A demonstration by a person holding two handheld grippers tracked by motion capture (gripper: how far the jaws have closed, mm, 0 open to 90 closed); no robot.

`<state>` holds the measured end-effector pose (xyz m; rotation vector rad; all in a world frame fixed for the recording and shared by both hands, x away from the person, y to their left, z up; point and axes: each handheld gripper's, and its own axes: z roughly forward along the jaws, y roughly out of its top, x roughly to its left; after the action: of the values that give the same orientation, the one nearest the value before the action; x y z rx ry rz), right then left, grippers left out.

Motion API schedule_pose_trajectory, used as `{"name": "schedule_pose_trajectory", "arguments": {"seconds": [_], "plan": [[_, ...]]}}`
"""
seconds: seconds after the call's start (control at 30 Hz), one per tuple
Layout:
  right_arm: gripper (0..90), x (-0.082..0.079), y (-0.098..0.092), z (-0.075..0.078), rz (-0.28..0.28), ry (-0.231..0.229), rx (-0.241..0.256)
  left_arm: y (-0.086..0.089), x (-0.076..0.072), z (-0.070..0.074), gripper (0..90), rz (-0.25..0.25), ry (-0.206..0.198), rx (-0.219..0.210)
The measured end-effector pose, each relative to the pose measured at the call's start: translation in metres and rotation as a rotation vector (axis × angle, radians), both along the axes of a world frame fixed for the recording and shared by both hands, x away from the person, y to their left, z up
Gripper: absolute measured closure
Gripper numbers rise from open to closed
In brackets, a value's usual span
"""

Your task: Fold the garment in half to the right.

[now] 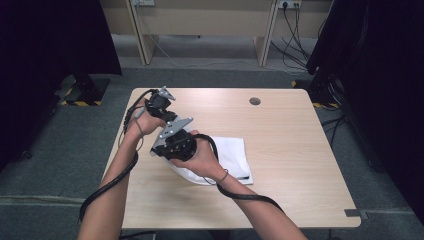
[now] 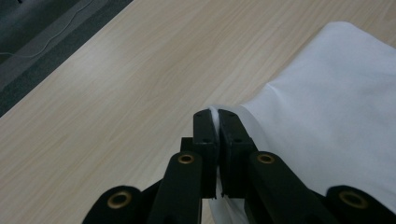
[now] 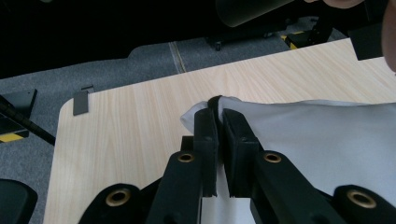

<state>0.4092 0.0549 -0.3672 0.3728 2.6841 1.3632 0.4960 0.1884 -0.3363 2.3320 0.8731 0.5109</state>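
White cloth (image 1: 230, 157) lies folded on the counter (image 1: 280, 135) in the high view, its long axis running rightward from both hands; the left gripper (image 1: 159, 102) and right gripper (image 1: 175, 140) crowd over its left end, the right nearer, forearms converging from below. In the left gripper view, the jaws are pressed together on a thin cloth edge (image 2: 214, 112), fabric spreading right. In the right gripper view, the jaws are likewise clamped on a raised corner (image 3: 217, 103), cloth stretching right. Judging from this, both holds would let the left edge lift together.
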Motion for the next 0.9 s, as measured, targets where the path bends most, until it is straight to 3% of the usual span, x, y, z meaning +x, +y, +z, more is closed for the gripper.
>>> {"name": "schedule_pose_trajectory", "arguments": {"seconds": [0.9], "plan": [[85.2, 0.000, 0.007, 0.016, 0.002, -0.005, 0.033, 0.009, -0.001, 0.018, 85.8, 0.025, -0.022, 0.010]]}}
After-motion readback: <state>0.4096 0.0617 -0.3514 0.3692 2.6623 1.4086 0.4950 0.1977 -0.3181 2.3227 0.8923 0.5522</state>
